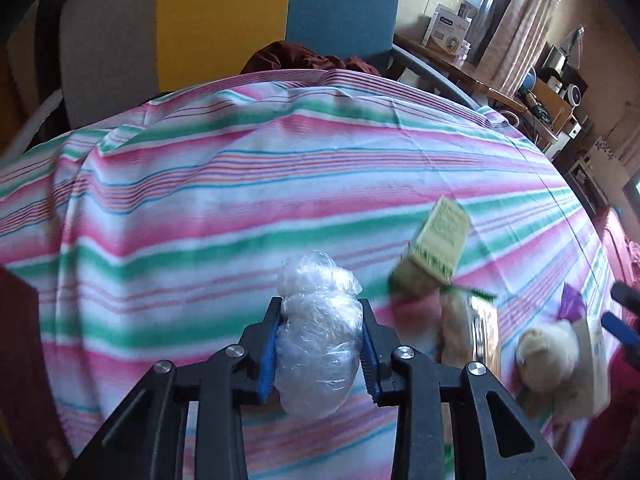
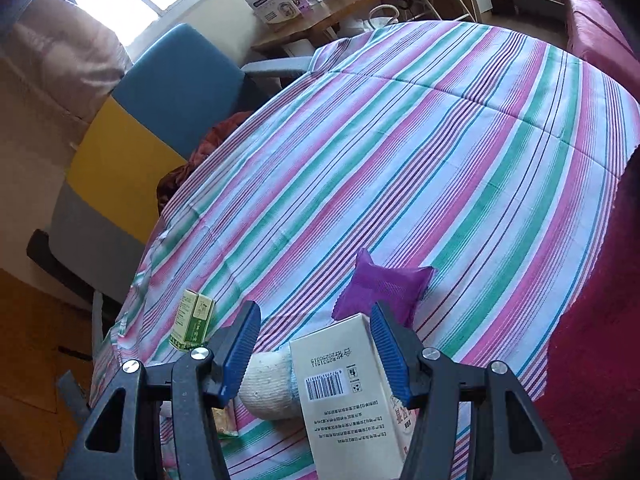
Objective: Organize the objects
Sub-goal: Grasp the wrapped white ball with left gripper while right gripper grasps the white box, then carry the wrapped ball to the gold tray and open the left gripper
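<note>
My left gripper (image 1: 320, 308) is shut on a crumpled bundle of clear plastic (image 1: 318, 340), its blue pads pressing both sides just above the striped tablecloth (image 1: 280, 160). To its right a small green-and-yellow box (image 1: 438, 240) stands tilted and blurred, beside a fluffy white item (image 1: 546, 350). My right gripper (image 2: 316, 312) is open over a white carton with a barcode (image 2: 344, 392). Its right pad sits at the carton's edge and its left pad stands apart from it. A white knitted roll (image 2: 268, 384) lies under the left pad, a purple sachet (image 2: 382, 290) just beyond the carton, and the green box (image 2: 194, 320) further left.
A chair with blue, yellow and grey panels (image 1: 340, 4) stands behind the table, with dark red cloth (image 1: 288, 56) on its seat. A wooden desk with boxes (image 2: 280, 4) is at the back. Red fabric (image 2: 592, 360) borders the table's right side.
</note>
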Motion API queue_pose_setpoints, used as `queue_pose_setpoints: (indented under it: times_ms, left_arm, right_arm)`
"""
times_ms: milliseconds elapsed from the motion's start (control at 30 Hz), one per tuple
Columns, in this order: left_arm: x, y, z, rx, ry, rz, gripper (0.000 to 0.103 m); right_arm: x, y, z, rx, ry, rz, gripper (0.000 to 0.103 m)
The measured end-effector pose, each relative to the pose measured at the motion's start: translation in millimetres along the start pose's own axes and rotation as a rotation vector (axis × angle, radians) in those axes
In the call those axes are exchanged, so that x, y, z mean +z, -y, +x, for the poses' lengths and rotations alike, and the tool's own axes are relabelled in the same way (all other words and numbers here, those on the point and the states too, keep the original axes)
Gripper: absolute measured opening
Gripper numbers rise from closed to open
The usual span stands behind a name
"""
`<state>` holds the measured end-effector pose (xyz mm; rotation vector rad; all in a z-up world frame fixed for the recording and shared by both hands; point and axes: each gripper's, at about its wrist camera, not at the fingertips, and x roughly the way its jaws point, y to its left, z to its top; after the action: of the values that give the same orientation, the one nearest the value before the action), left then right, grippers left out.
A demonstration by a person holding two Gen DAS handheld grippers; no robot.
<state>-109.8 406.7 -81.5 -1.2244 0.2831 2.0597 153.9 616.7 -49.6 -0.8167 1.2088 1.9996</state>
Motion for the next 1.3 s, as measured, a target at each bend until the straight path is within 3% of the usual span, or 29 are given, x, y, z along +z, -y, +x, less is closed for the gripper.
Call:
queue_pose_setpoints:
  times_ms: [300,400,500,833,1233,1300]
  left_arm:
    - [-76,9,-45,0.0,0.029,0.074,0.035]
    - [-96,10,-58,-0.02,0.031,0.072,0.035]
    - [-110,11,-66,-0.015,0.041,0.088,0.035]
    - [-116,11,-65,0.0,0.06,0.092,0.035]
    - [-118,8,-64,-0.02,0.083,0.062,0.037]
    - [-118,7,-64,-0.023,0.085,0.06,0.037]
  right_arm:
    - [-11,-17,16,-0.06,-0.071,-0.105,0.064]
    - [-19,-27,23,0.081,-0.146,-0.131,0.064]
    - [-28,-38,25,0.12,-0.188,-0.172,0.064]
    - [-37,-43,32,0.047,-0.206,-0.207,0.064]
    - [-47,-54,37,0.003,-0.232,-0.29,0.072]
    - [-44,-51,35,-0.023,-0.205,-0.283,0.061]
